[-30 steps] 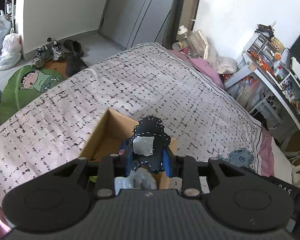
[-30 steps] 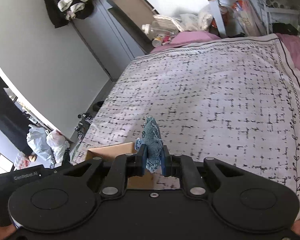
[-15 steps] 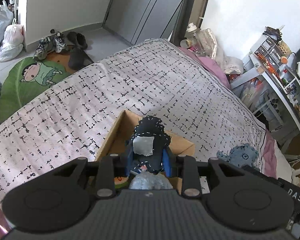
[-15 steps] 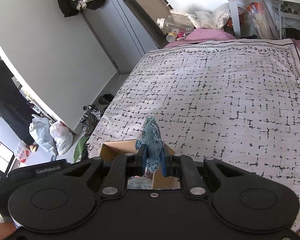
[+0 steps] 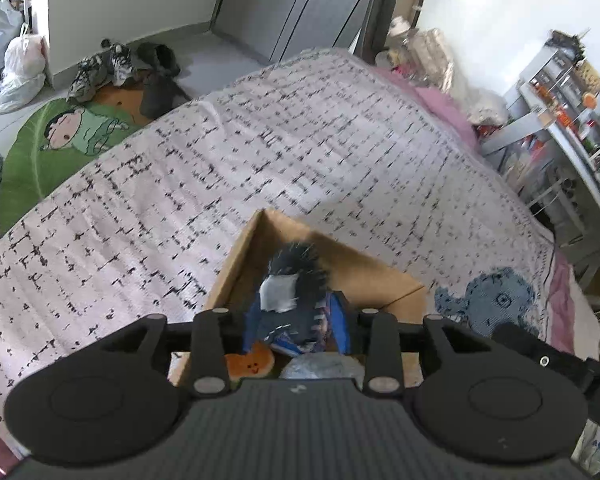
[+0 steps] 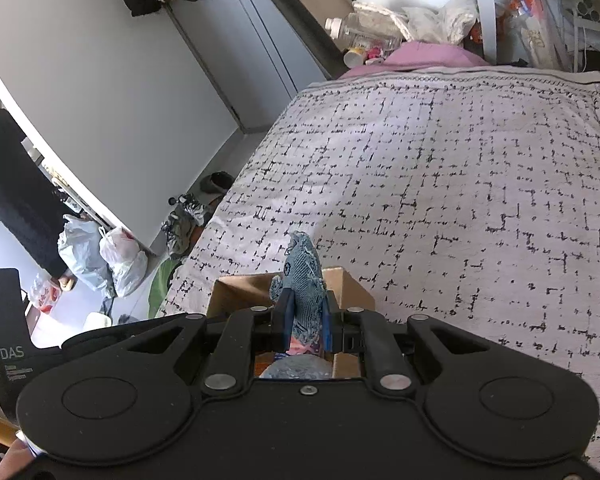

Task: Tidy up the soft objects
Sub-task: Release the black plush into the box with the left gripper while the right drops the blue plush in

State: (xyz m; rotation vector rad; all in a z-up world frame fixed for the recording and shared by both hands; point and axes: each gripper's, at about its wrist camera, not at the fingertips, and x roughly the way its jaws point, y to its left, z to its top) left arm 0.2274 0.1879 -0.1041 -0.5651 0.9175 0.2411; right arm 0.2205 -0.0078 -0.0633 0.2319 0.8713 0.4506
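Jaws of left gripper (image 5: 296, 316) are opening around the upright dark toy (image 5: 294, 280); right gripper (image 6: 305, 314) is clamping the blue toy (image 6: 302, 276), pointing up.

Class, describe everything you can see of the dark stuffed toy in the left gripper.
The dark stuffed toy is navy-black fabric edged in white stitches, with a pale grey patch on its front. It looks soft and felt-like. It stands upright between the blue pads of the left gripper, whose jaws are opening around it, over the open cardboard box on the bed. Its lower part is hidden; motion blurs its outline.
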